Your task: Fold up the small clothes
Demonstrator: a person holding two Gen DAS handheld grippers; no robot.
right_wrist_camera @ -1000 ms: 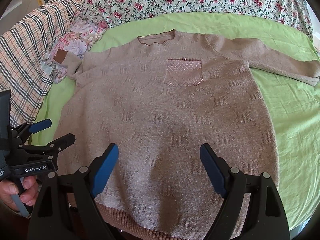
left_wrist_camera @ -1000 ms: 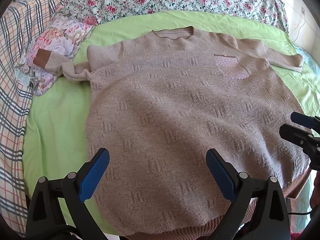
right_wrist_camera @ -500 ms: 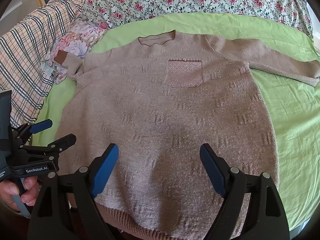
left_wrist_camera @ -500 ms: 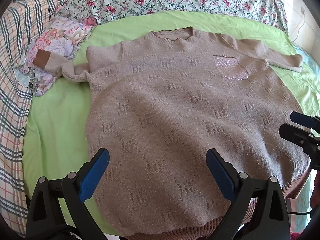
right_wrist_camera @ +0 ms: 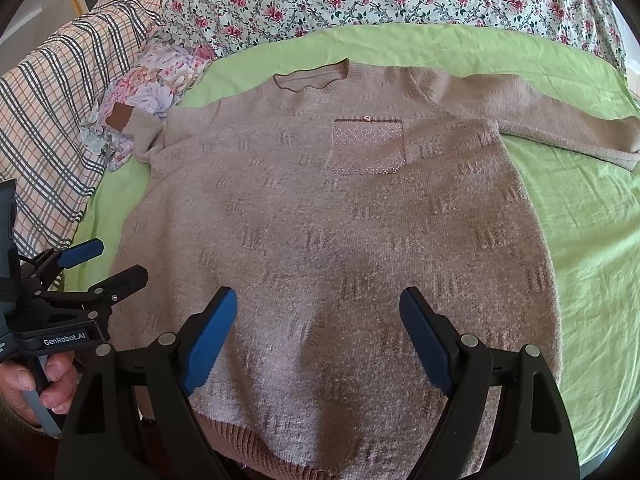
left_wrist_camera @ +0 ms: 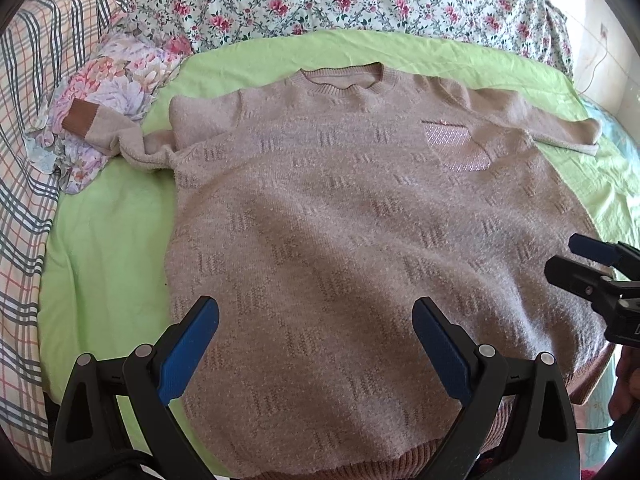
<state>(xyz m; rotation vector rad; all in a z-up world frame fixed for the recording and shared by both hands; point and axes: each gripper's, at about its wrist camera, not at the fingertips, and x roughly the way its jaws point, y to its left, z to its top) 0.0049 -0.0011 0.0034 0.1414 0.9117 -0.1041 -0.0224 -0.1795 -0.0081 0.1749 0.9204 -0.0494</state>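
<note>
Behind left gripper [left_wrist_camera: 316, 344], sweater [left_wrist_camera: 360, 240] hem partly hidden.

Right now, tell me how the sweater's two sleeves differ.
The left sleeve is bunched and bent, its brown cuff resting on the floral cloth. The right sleeve lies stretched out nearly straight on the green sheet, its cuff not visible. Both are the same beige knit.

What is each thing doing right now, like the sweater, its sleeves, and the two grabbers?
Sweater: spread flat, front up, unfolded.
Left sleeve: bunched, cuff lying on the floral cloth.
Right sleeve: stretched out on the green sheet.
Chest pocket: flat, closed.
Left gripper: open, holding nothing.
Right gripper: open, holding nothing.
</note>
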